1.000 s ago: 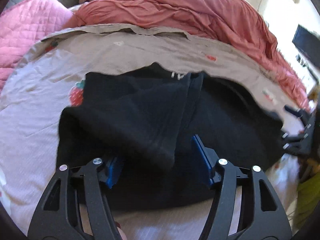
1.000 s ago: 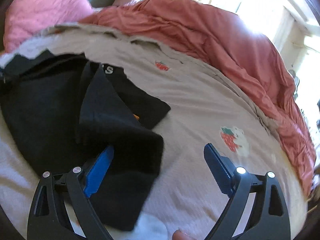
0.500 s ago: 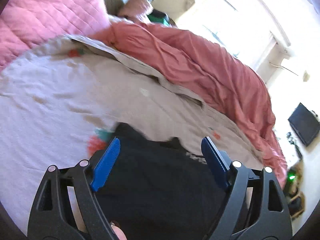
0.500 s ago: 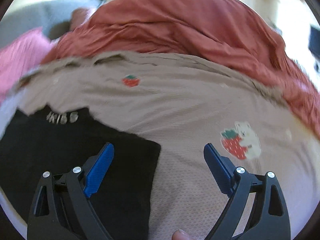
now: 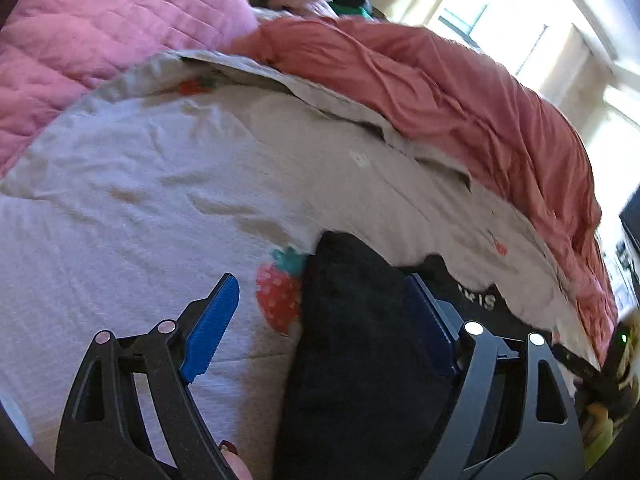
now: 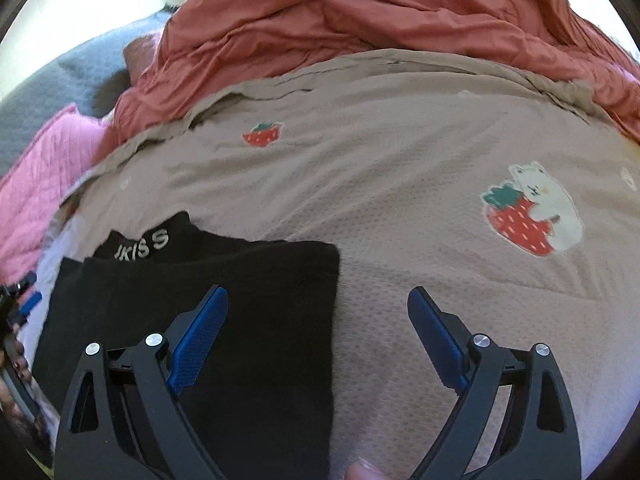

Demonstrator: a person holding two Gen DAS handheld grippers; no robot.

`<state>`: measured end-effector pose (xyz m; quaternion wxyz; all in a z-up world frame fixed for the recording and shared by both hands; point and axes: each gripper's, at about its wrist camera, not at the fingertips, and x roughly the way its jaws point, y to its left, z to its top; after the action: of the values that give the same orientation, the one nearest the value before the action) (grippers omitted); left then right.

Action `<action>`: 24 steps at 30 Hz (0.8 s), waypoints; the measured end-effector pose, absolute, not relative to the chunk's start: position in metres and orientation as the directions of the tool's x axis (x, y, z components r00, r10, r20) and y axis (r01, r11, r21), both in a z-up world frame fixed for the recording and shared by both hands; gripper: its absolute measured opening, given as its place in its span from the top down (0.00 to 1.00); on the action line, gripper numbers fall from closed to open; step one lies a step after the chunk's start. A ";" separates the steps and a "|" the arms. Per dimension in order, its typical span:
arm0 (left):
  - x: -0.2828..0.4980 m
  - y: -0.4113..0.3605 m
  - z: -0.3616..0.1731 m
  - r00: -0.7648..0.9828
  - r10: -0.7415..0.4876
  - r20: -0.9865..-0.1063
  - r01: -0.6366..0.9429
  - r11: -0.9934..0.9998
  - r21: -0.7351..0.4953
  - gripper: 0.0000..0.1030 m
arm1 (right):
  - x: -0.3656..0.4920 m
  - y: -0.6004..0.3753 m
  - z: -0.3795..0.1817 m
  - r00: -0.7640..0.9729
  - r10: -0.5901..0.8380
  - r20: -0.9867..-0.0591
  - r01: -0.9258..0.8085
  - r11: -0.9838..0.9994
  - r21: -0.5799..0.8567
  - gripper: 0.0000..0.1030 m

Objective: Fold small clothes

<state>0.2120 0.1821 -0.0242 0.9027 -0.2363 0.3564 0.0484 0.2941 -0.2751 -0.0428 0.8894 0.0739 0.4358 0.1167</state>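
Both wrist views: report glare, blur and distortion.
Left wrist view: window blown out white, sheet softly motion-blurred, edges bowed by fisheye. Right wrist view: evenly lit, sharper; lettering on the black garment is readable; dark corner vignette.

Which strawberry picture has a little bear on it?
The big strawberry on the right of the bedsheet; a white bear hugs it. The small strawberry farther back has none.

One black garment (image 6: 224,300), two strawberry prints (image 6: 520,220), perhaps three, and two quilts (image 6: 360,12).
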 end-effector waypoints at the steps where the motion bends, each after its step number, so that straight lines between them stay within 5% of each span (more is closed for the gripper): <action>1: 0.215 0.181 -0.027 0.733 -0.088 -0.675 -0.250 0.887 -0.388 0.26 | 0.295 -0.272 -0.044 0.595 0.267 -0.758 -0.151 0.964 0.220 0.12; 8: 0.232 0.180 -0.050 0.664 -0.073 -0.744 -0.285 0.895 -0.343 0.32 | 0.304 -0.269 -0.056 0.571 0.270 -0.775 -0.141 0.963 0.232 0.16; 10: 0.234 0.184 -0.056 0.657 -0.099 -0.747 -0.284 0.886 -0.367 0.43 | 0.304 -0.268 -0.056 0.571 0.274 -0.774 -0.146 0.962 0.232 0.32; 13: 0.235 0.182 -0.057 0.657 -0.120 -0.744 -0.266 0.887 -0.378 0.79 | 0.304 -0.266 -0.054 0.565 0.295 -0.770 -0.164 0.956 0.245 0.63; 18: 0.231 0.172 -0.043 0.690 -0.089 -0.719 -0.232 0.913 -0.335 0.93 | 0.296 -0.253 -0.046 0.591 0.275 -0.758 -0.200 0.961 0.193 0.92; 24: 0.217 0.182 -0.019 0.783 -0.094 -0.615 -0.208 0.892 -0.402 0.95 | 0.295 -0.256 -0.022 0.655 0.273 -0.705 -0.183 0.962 0.203 0.92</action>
<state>0.2165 0.1822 -0.0187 0.9157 -0.2304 0.3278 0.0310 0.2946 -0.2563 -0.0217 0.9078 0.0571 0.3961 0.1255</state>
